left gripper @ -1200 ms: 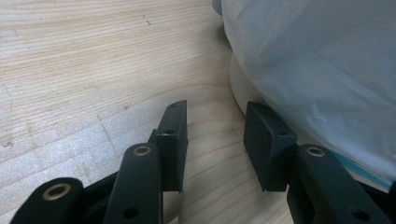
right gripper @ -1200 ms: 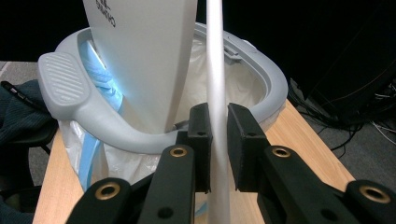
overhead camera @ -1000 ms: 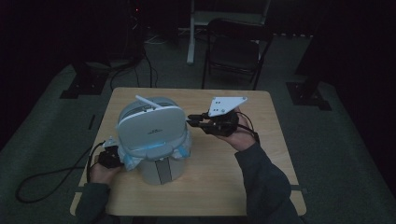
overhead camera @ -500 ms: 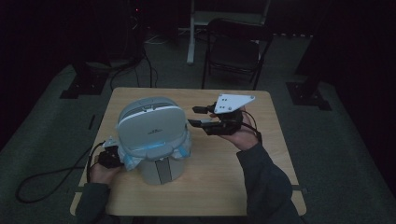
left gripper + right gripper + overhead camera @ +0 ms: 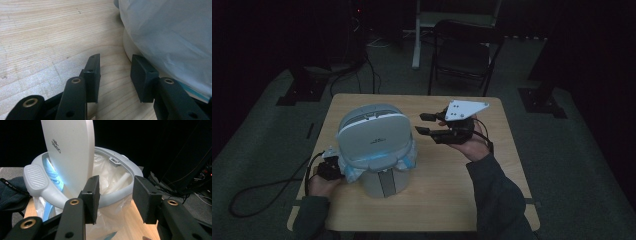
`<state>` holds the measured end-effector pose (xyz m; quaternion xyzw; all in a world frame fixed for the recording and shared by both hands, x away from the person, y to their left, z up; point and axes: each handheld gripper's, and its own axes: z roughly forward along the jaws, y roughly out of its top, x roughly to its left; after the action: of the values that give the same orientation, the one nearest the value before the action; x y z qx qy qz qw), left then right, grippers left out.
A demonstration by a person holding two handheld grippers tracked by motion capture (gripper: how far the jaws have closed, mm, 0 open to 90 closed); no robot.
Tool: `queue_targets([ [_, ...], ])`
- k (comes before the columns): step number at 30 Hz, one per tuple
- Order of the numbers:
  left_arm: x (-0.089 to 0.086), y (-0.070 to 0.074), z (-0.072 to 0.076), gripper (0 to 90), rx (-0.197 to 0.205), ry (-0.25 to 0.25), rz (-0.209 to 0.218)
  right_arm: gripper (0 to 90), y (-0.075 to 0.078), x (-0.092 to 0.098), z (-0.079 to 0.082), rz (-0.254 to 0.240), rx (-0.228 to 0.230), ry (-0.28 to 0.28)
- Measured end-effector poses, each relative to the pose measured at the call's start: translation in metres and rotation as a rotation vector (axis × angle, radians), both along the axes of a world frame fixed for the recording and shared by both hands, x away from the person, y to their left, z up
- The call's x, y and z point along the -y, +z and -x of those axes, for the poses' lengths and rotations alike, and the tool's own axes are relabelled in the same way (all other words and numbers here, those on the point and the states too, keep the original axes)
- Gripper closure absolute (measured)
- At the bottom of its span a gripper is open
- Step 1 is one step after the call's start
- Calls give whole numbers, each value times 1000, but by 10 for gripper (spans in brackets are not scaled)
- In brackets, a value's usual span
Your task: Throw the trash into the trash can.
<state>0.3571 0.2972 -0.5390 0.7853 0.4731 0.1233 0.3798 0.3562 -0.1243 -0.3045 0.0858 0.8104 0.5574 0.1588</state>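
The grey-and-white plastic waste bin (image 5: 374, 150), lined with a pale translucent bag (image 5: 112, 173), stands on the left half of the light wooden table (image 5: 452, 190). The right gripper (image 5: 427, 124) hovers beside it, jaws just opened, nothing between them. The left gripper (image 5: 115, 75) rests at the bin's base, jaws apart and empty.

1. One bin (image 5: 377, 150), near the table's (image 5: 447, 200) left edge.
2. One bag (image 5: 112, 175) lining it.
3. Two grippers: left (image 5: 328, 170), right (image 5: 432, 124).
4. One chair (image 5: 464, 55) beyond the far edge.
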Motion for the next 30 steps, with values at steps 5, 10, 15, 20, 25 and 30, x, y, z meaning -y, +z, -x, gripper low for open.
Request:
queue_targets([
  [5, 0, 0, 0, 609, 0, 1, -2, 571, -3, 1, -1, 4, -8, -1],
  [10, 0, 0, 1, 609, 1, 6, -8, 573, -7, 2, -2, 6, -18, -7],
  [15, -2, 1, 1, 608, 0, 15, -5, 584, -9, 2, 0, 6, -22, -6],
  [20, -3, 1, 1, 609, 2, 16, -7, 634, -10, 2, 3, 4, -26, 7],
  [25, -3, 1, 1, 608, -3, 14, -9, 661, -10, 2, 6, 4, -28, 14],
  [30, -3, 1, 1, 608, -2, 16, -8, 670, -11, 3, 7, 4, -33, 16],
])
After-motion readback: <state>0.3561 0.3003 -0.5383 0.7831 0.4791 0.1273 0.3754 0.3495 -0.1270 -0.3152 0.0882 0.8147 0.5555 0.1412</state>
